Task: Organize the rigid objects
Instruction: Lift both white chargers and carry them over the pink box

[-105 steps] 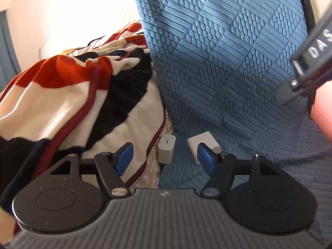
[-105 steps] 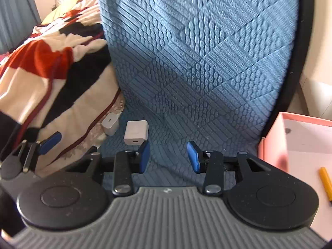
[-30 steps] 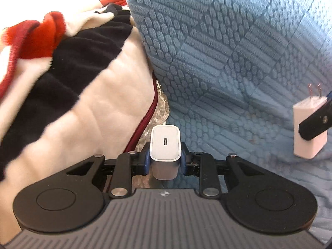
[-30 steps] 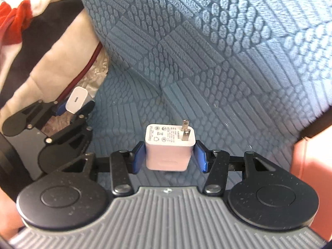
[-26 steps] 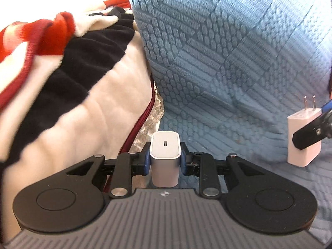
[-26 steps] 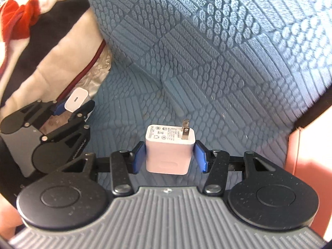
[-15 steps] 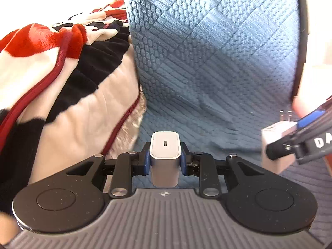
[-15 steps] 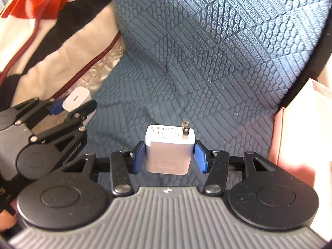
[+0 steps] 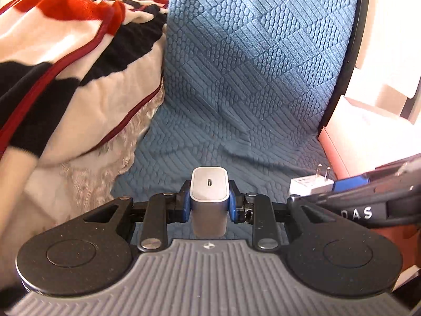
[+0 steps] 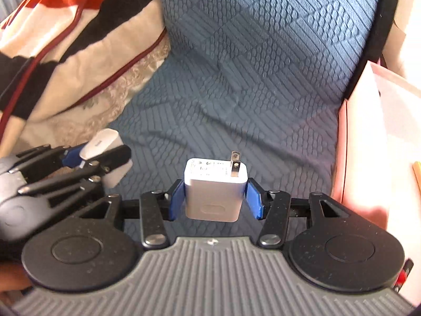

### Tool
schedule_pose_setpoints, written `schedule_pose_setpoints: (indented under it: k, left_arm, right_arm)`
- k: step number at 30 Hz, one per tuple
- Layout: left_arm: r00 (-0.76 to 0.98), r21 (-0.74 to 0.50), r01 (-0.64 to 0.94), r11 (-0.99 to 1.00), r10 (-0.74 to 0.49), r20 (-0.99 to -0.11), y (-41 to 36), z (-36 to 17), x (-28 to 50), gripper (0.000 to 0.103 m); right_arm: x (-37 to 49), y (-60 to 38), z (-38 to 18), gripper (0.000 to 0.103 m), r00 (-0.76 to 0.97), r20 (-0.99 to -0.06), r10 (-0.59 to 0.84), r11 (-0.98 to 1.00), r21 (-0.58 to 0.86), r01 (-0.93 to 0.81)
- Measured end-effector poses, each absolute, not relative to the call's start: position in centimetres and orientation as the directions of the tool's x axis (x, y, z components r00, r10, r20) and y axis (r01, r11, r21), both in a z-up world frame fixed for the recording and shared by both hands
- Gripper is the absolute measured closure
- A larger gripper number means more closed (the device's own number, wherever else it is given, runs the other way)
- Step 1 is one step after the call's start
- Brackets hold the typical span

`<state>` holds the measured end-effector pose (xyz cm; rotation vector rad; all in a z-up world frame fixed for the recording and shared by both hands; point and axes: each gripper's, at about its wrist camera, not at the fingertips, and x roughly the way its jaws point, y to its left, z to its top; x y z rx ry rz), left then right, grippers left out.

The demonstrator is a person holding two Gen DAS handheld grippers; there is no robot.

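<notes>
White plastic was clamped in both tools: my left gripper (image 9: 209, 202) pinched a rounded charger (image 9: 209, 202) low at centre frame, port forward, and my right gripper (image 10: 215, 200) squeezed a pronged adapter (image 10: 215, 189) above the blue cushion (image 10: 250, 79). I judged it best to keep both level and firm toward the pink box (image 10: 368, 142) at right.

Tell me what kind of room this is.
Probably a bedroom or living room: a striped fleece blanket is heaped beside a blue quilted cushion, and each gripper holds a phone charger.
</notes>
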<state>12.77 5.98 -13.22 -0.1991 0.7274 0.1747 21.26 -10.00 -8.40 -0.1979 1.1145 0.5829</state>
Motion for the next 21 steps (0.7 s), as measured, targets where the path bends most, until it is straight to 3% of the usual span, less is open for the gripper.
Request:
schedule_pose_setpoints:
  k: [8, 21]
  left_arm:
    - [0.713, -0.214, -0.248, 0.945, 0.029, -0.701, 6.5, -13.3, 11.7, 0.072]
    - [0.714, -0.231, -0.222, 0.947, -0.004, -0.701, 6.1, -14.0, 12.0, 0.072]
  right_arm:
    - [19.5, -10.6, -9.7, 0.049, 0.325, -0.892, 0.314, 0.851, 0.112, -0.513]
    - [17.4, -10.4, -12.2, 0.047, 0.288, -0.908, 0.306, 0.88, 0.154, -0.448]
